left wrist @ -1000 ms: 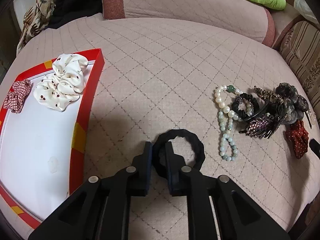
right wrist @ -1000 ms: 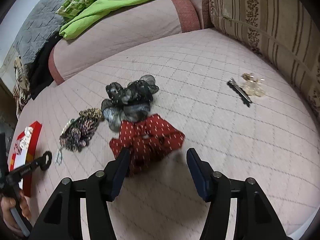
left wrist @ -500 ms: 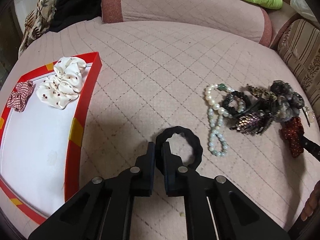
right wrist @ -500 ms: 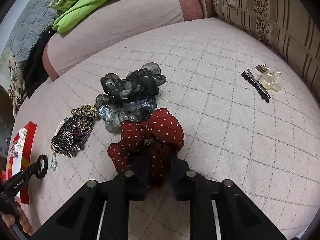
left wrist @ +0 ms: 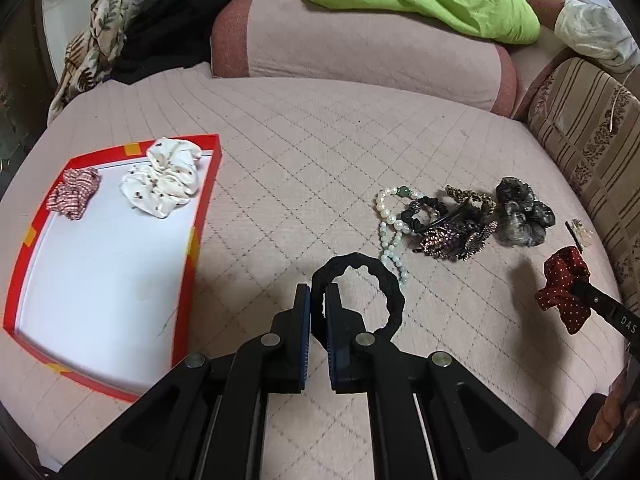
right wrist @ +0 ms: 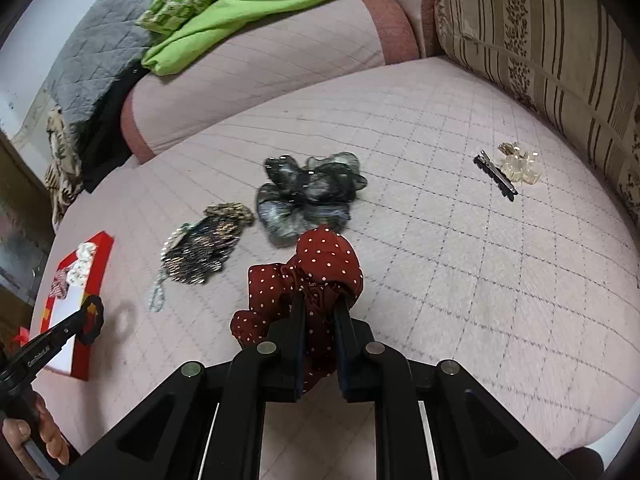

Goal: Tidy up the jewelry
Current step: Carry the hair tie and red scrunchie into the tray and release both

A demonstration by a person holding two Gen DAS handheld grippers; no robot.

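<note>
On my left gripper [left wrist: 317, 304] the jaws are pinched on the black hair tie [left wrist: 360, 292], a ruffled fabric ring, loop sticking out past the tips and off the bedspread [left wrist: 320, 152]. On my right gripper [right wrist: 320, 316] the jaws are clamped on the red polka-dot scrunchie [right wrist: 308, 276], dark red with white dots, bunched fabric spilling above and to the left of the tips, also lifted. Red-rimmed tray [left wrist: 200, 216] with a white floor sits left of the black tie; inside it, at the far end, a white spotted scrunchie [left wrist: 164, 178] and a red checked scrunchie [left wrist: 72, 192], slightly apart. Right of the tray, well apart, the loose pile: pearl and pale-green bead strands [left wrist: 390, 224], a small black scrunchie [left wrist: 424, 212], a beaded purple-bronze hair claw [left wrist: 452, 238], a leopard-print piece [left wrist: 470, 195], touching or overlapping. Sheer grey-black scrunchie [right wrist: 308, 196] lies just beyond the red one. A black clip [right wrist: 496, 174] and clear clips [right wrist: 520, 164] lie far right of the tray, near the striped cushion [right wrist: 560, 40].
</note>
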